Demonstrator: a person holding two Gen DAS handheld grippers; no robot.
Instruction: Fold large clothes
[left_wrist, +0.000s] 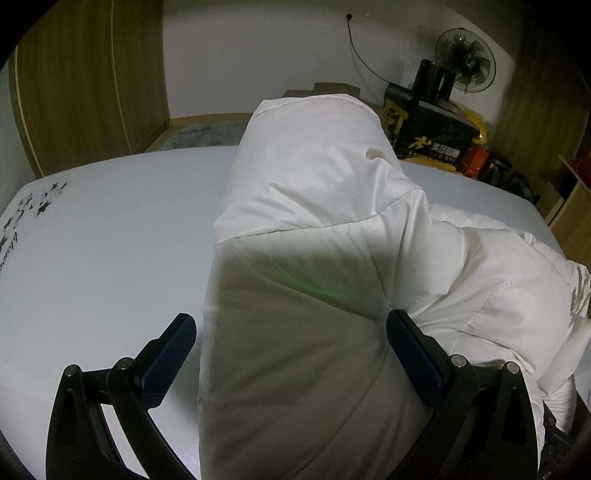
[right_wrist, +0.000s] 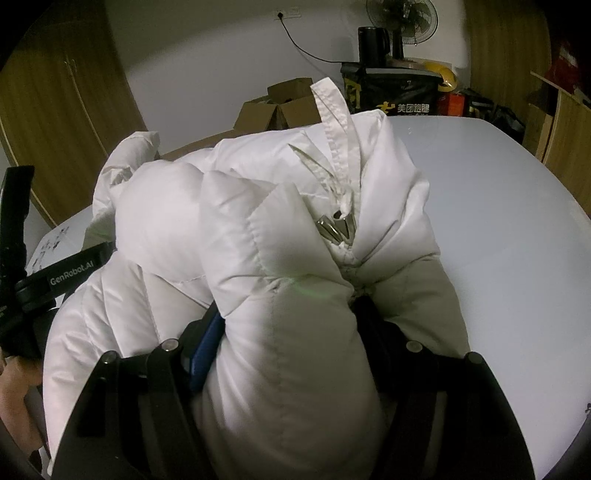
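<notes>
A white puffy down jacket (left_wrist: 306, 236) lies bunched on the pale grey table (left_wrist: 110, 240). My left gripper (left_wrist: 291, 332) is open wide, its blue-padded fingers (left_wrist: 173, 347) straddling a thick fold of the jacket without pinching it. In the right wrist view the jacket (right_wrist: 258, 240) fills the middle, with its zipper tape and metal pulls (right_wrist: 336, 225) on top. My right gripper (right_wrist: 284, 332) is closed on a thick padded fold of the jacket, which bulges between the fingers (right_wrist: 207, 347). The left gripper's body (right_wrist: 44, 280) shows at the left edge.
Black ink marks (left_wrist: 33, 206) lie at the table's left side. Beyond the far edge stand cardboard boxes (right_wrist: 280, 107), a black and yellow delivery bag (left_wrist: 428, 129), a kettle (right_wrist: 373, 40) and a fan (left_wrist: 465, 59). Wooden wardrobes (left_wrist: 88, 74) line the walls.
</notes>
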